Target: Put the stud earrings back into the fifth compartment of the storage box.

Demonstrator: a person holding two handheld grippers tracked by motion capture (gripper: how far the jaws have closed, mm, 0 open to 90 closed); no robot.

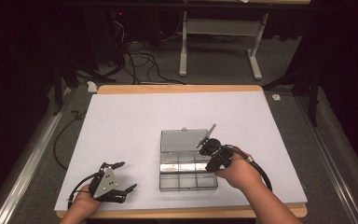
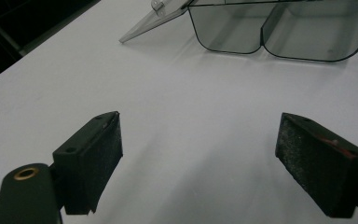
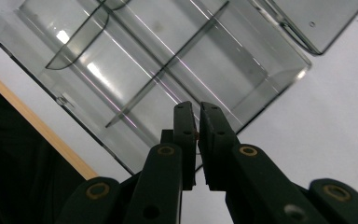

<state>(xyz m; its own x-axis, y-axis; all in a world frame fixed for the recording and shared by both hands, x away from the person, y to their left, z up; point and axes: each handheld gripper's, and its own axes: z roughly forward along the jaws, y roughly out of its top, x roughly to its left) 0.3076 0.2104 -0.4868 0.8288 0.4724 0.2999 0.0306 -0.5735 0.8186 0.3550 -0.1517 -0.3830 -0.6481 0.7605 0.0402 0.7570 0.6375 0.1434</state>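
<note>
My right gripper point(image 1: 210, 150) hangs over the 3 o'clock edge of the clear compartment box point(image 1: 186, 173), which sits just right of the table's point(image 1: 121, 121) centre with its lid point(image 1: 179, 140) lying open toward 12 o'clock. Its jaws are almost closed, with a small orange speck between them that I cannot identify. My left gripper point(image 1: 123, 179) rests near the table's 7 o'clock corner, jaws spread wide and holding nothing.

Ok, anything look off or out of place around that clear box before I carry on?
Nothing stands out. The clear compartment box sits flat on the table, lid open and lying back, compartments look empty. The right gripper hovers at its edge; the left gripper is open, apart.
</note>
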